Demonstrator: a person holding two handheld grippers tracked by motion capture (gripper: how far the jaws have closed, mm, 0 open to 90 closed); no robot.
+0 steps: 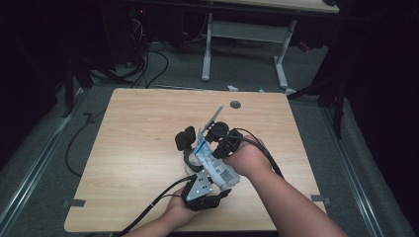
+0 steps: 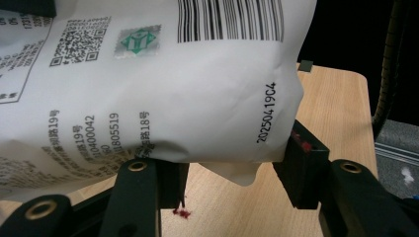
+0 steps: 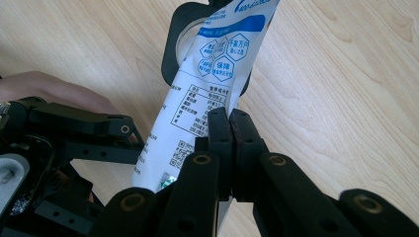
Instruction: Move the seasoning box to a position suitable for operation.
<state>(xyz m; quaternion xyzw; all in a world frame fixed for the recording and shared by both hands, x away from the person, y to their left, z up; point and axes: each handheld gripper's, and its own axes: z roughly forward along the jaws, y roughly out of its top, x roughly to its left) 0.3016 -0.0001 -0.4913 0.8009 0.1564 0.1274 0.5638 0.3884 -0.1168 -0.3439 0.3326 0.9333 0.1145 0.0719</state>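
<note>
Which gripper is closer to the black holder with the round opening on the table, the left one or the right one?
Right. The right gripper pinches the white pouch just beside the black holder. The left gripper holds the pouch's lower end, nearer the person.

The pouch [image 2: 163,94] in my grip looks like thin white plastic film, smooth with a soft sheen, creased where it bends, printed in black (a barcode, codes, small text) and, on its other face, in blue [image 3: 217,64]. My left gripper [image 2: 227,182] shows matt black plastic jaws with brass-coloured rivets; my right gripper [image 3: 230,143] is the same matt black, its pads faintly textured. The table [image 1: 138,128] is pale wood-grain laminate, smooth and low-gloss. The floor [image 1: 44,148] beyond it looks like rough grey carpet.
</note>
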